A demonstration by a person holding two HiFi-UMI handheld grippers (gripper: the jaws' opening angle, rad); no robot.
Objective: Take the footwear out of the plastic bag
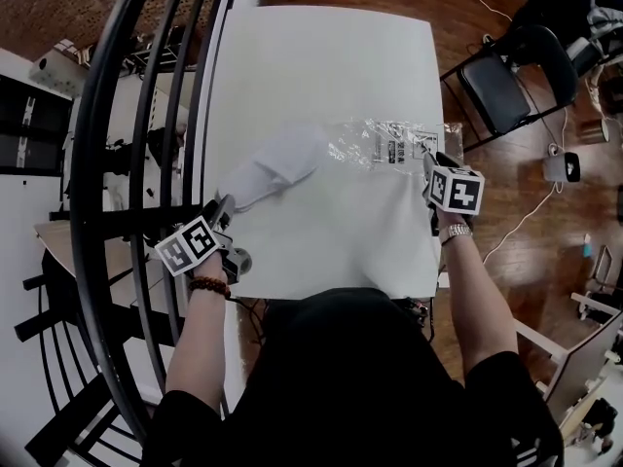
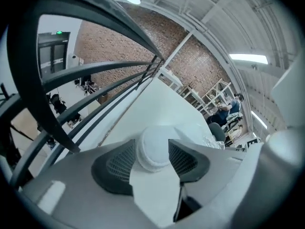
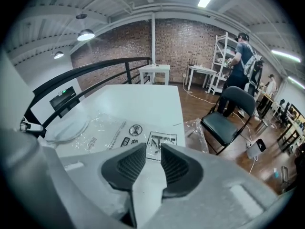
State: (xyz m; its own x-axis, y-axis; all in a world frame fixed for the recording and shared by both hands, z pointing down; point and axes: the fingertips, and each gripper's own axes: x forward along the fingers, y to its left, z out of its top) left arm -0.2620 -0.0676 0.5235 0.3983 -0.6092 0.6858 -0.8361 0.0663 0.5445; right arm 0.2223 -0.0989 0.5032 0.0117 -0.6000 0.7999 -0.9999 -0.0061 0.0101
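Observation:
A white slipper lies slantwise on the white table, left of a clear printed plastic bag whose mouth meets the slipper's far end. My left gripper is at the slipper's near left end. In the left gripper view its jaws stand open, with the slipper's rounded end between the pads. My right gripper is at the bag's right end. Its jaws are a little apart with nothing gripped, and the bag lies flat just beyond the tips.
A black curved railing runs along the table's left side, close to my left hand. A black chair stands off the right edge. A scrap of crumpled plastic sits at the table's right edge. A person stands by shelves far back.

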